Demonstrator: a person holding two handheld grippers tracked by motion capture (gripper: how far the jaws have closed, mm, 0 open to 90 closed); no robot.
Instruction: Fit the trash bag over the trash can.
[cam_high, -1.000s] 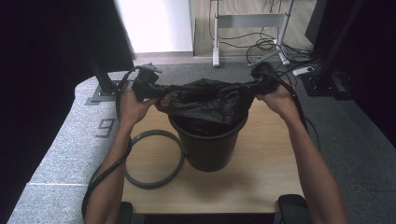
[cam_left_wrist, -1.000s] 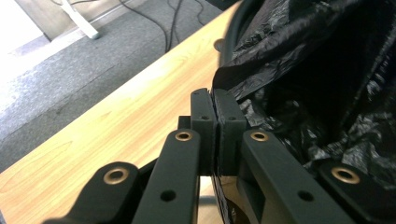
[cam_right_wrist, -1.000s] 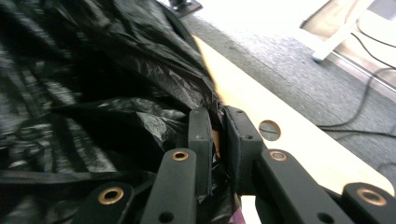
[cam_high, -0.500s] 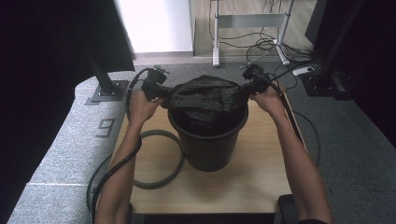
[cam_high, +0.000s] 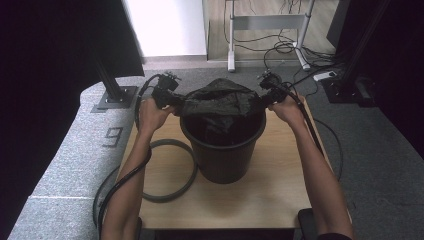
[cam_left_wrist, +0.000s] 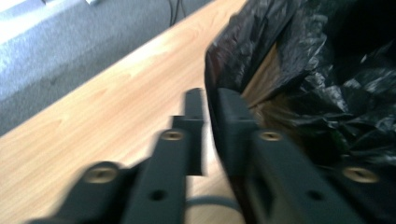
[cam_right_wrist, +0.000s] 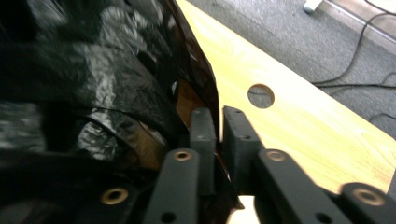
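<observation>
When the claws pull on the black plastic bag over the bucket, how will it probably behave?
The black plastic bag is probably very floppy: it sags in crumpled folds between the left claw and the right claw. It looks thin and light, so it may stretch or tear. Its glossy film could slip from the pads.

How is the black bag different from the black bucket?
The black bag is thin, crinkly and floppy, while the black bucket is stiff and smooth. The bag hangs stretched between the two tongs; the bucket stands upright on the wooden table. Both are black.
</observation>
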